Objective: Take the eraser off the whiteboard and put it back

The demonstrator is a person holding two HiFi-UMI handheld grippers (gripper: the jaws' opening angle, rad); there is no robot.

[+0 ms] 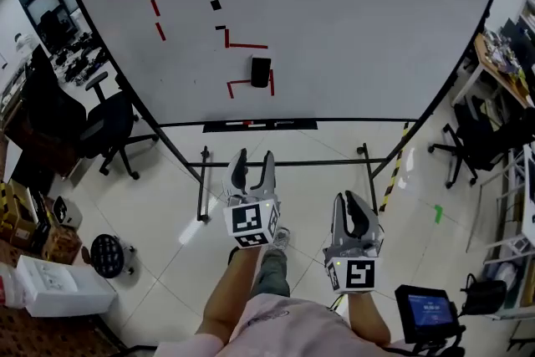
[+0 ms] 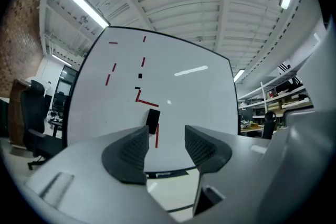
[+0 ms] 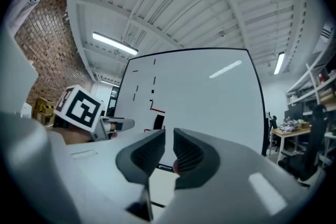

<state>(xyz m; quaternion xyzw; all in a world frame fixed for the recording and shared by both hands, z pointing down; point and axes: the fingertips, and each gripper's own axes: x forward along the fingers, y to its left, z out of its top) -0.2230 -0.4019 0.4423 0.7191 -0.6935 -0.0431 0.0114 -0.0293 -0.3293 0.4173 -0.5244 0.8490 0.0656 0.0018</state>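
A black eraser (image 1: 261, 72) clings to the whiteboard (image 1: 359, 12) beside red tape marks, just above the board's lower edge. It also shows in the left gripper view as the eraser (image 2: 152, 120) and in the right gripper view as the eraser (image 3: 158, 122). My left gripper (image 1: 254, 159) is held in front of the board, well short of it, with its jaws open and nothing between them (image 2: 165, 139). My right gripper (image 1: 354, 203) hangs lower and to the right, its jaws a narrow gap apart and empty (image 3: 169, 144).
A black tray (image 1: 259, 126) runs under the board, above the stand's floor bars (image 1: 284, 163). An office chair (image 1: 109, 125) and a round stool (image 1: 107, 255) are at the left, with a white box (image 1: 58, 288) nearby. More chairs (image 1: 476, 138) and a desk (image 1: 501, 54) stand at the right.
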